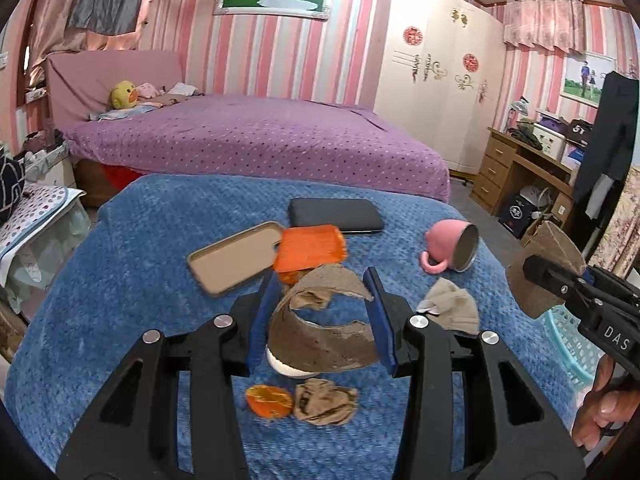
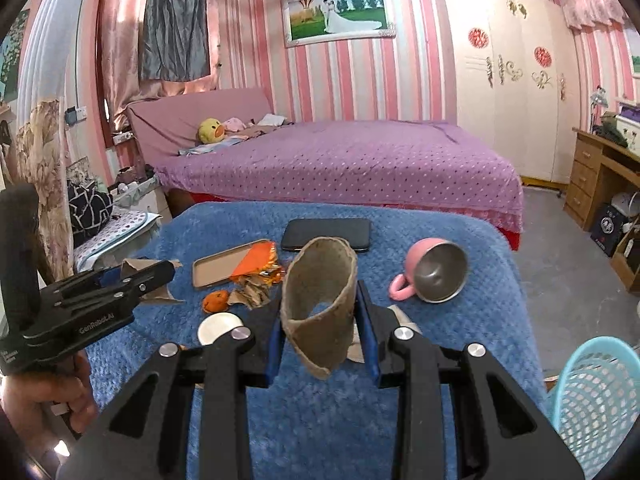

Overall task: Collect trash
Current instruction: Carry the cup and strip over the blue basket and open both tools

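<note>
The blue-blanketed bench (image 1: 120, 280) fills both views, with the purple bed (image 1: 260, 140) behind it. Only the right wrist view shows much of the turquoise mesh basket (image 2: 600, 392) beside the bench; the left shows just a sliver. The pink cup (image 2: 432, 276) lies on its side. The left hand-held gripper (image 1: 324, 316) clamps a torn curved cardboard strip (image 1: 320, 340) above the blanket. The right hand-held gripper (image 2: 320, 328) grips a cardboard tube piece (image 2: 320, 300). Only the left view shows the crumpled brown paper (image 1: 324, 400) and orange peel (image 1: 268, 400) lying below its jaws.
</note>
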Demonstrator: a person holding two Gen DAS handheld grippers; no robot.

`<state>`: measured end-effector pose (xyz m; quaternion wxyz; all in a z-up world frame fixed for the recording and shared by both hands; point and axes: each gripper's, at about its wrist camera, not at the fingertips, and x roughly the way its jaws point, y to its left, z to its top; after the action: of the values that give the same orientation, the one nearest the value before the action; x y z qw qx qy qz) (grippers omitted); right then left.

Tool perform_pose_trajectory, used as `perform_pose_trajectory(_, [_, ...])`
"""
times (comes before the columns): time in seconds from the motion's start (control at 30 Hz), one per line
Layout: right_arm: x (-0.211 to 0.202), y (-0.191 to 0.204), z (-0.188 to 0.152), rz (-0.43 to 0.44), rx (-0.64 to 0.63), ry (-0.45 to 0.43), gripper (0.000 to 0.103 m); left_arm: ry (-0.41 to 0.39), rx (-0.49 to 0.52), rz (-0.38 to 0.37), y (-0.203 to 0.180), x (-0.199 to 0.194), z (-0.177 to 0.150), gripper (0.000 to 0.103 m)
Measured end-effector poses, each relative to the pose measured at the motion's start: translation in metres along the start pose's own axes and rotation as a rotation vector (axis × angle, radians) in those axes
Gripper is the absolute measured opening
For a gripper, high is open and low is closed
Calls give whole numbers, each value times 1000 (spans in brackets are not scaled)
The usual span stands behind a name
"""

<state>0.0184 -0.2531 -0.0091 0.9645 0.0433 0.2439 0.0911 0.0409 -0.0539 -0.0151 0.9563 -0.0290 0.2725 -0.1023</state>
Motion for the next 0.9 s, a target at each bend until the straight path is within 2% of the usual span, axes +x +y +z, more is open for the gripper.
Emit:
perform_pose_trajectory(0.33, [-25,-32,0,-61,35,-35,32,-1,48,-69,-39,1,-4,42])
perform_pose_trajectory(0.53, [-44,-63,4,-157,45,-69,32,-8,65,-100,-60,1,-6,42])
perform_pose_trajectory(0.7, [-55,-90,7,-188,87,-76,32,-1,84,-120,-77,5,-9,42])
perform_pose_trajectory(0.9, [-74,-100,18,-198,117,-122,32,4,66,-141,-93,8,-8,42])
